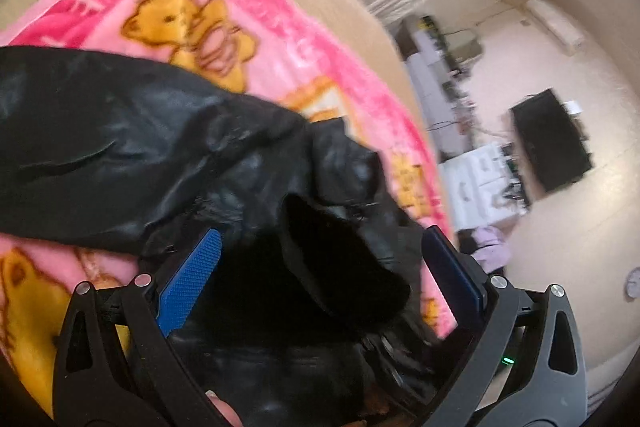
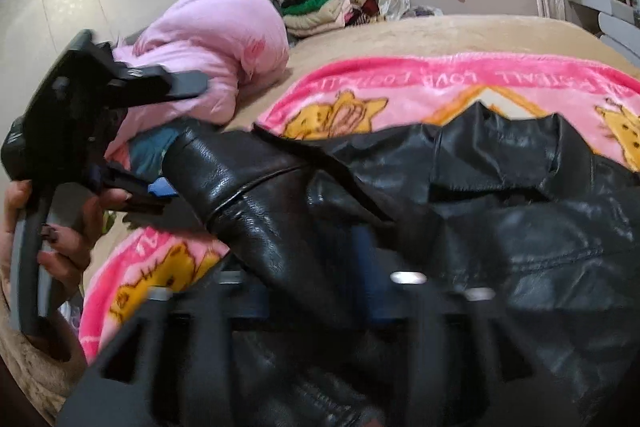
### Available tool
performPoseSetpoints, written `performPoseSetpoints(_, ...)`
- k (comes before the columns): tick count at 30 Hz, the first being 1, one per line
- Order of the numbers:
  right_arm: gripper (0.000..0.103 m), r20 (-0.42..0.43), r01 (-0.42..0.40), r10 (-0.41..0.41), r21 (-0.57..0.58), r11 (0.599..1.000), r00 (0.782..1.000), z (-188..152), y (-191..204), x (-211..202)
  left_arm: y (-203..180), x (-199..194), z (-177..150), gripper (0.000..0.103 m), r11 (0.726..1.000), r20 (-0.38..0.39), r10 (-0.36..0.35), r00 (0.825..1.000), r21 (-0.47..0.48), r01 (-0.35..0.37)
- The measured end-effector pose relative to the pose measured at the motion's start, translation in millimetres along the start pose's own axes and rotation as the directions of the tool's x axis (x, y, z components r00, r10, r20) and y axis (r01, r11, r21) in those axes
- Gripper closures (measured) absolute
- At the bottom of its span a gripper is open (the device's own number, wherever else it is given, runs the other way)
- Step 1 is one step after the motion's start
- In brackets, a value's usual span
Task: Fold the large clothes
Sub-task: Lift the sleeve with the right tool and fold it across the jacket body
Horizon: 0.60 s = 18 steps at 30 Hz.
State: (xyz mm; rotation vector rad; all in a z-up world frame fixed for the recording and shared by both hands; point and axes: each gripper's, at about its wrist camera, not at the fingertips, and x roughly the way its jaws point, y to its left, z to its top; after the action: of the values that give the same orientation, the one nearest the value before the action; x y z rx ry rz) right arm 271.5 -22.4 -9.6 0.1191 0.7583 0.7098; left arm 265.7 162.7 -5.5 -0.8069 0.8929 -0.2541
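Jaws apart, glossy black leather jacket [image 2: 500, 195], crumpled

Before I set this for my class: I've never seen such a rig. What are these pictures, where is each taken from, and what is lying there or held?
No robot: a person holds a two-finger gripper in each hand, each with a wide-angle camera looking along its fingers. One picture is from the left gripper, the other from the right gripper, which also shows the hand holding the left one. A black jacket lies on a pink bear-print blanket on a beige bed. The left gripper stands open around the sleeve end. The right one is blurred; whether it pinches the sleeve is unclear.
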Motion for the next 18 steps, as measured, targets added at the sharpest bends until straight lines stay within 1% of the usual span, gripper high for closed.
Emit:
performPoseSetpoints(1, 0.030, -0.016, -0.004, 0.004, -0.001, 1.000, 1.000, -3.8, 2.4, -0.1, 3.9, 5.7, -1.3, 0.009, 1.000, -0.018, 0.027, 0.999, -0.006, -0.028)
performPoseSetpoints(2, 0.025, -0.024, -0.007, 0.007, -0.006, 1.000, 1.000, -6.7, 4.6, -1.2, 6.8, 10.8, -2.8, 0.009, 0.999, -0.030, 0.051, 0.998, -0.007, -0.051)
performPoseSetpoints(3, 0.018, -0.026, -0.014, 0.014, -0.010, 1.000, 1.000, -10.1, 6.7, -3.5, 9.4, 16.2, -4.5, 0.009, 0.997, -0.035, 0.076, 0.996, -0.003, -0.077)
performPoseSetpoints(5, 0.016, -0.018, -0.025, 0.025, -0.003, 1.000, 1.000, -16.1, 8.5, -13.4, 12.8, 22.4, -7.1, 0.009, 0.994, -0.053, 0.108, 0.993, 0.006, -0.108)
performPoseSetpoints(9, 0.016, 0.024, -0.021, 0.019, 0.074, 0.997, 1.000, -22.5, -5.5, -39.0, 26.5, 36.2, -13.8, 0.009, 0.993, -0.099, 0.106, 0.989, -0.041, -0.110)
performPoseSetpoints(11, 0.018, 0.042, -0.015, 0.011, 0.107, 0.994, 0.999, -24.8, -15.0, -49.0, 28.9, 39.9, -18.0, 0.009, 0.991, -0.106, 0.120, 0.987, -0.043, -0.126)
performPoseSetpoints(12, 0.026, 0.051, -0.008, 0.001, 0.124, 0.992, 0.999, -26.1, -20.9, -55.5, 31.1, 41.1, -22.4, 0.009, 0.990, -0.113, 0.123, 0.986, -0.052, -0.129)
performPoseSetpoints(13, 0.032, 0.057, 0.003, -0.011, 0.137, 0.991, 0.998, -26.9, -26.3, -60.7, 34.7, 42.5, -27.9, 0.009, 0.990, -0.124, 0.114, 0.986, -0.068, -0.123)
performPoseSetpoints(14, 0.033, 0.065, 0.014, -0.024, 0.151, 0.988, 0.998, -28.2, -31.5, -65.8, 37.8, 43.2, -31.3, 0.009, 0.989, -0.128, 0.107, 0.986, -0.087, -0.118)
performPoseSetpoints(15, 0.036, 0.074, 0.024, -0.036, 0.165, 0.986, 0.997, -29.3, -36.3, -70.6, 42.4, 41.5, -36.4, 0.009, 0.987, -0.122, 0.088, 0.989, -0.123, -0.103)
performPoseSetpoints(16, 0.039, 0.083, 0.032, -0.048, 0.183, 0.983, 0.995, -31.1, -42.8, -76.0, 43.2, 39.8, -39.5, 0.010, 0.987, -0.108, 0.066, 0.992, -0.138, -0.080)
performPoseSetpoints(17, 0.040, 0.087, 0.041, -0.058, 0.194, 0.980, 0.994, -32.6, -46.8, -79.4, 41.1, 38.4, -40.4, 0.010, 0.988, -0.101, 0.059, 0.993, -0.134, -0.073)
performPoseSetpoints(18, 0.041, 0.093, 0.058, -0.078, 0.207, 0.977, 0.993, -34.6, -52.1, -84.4, 36.2, 37.9, -40.0, 0.011, 0.991, -0.094, 0.065, 0.993, -0.108, -0.075)
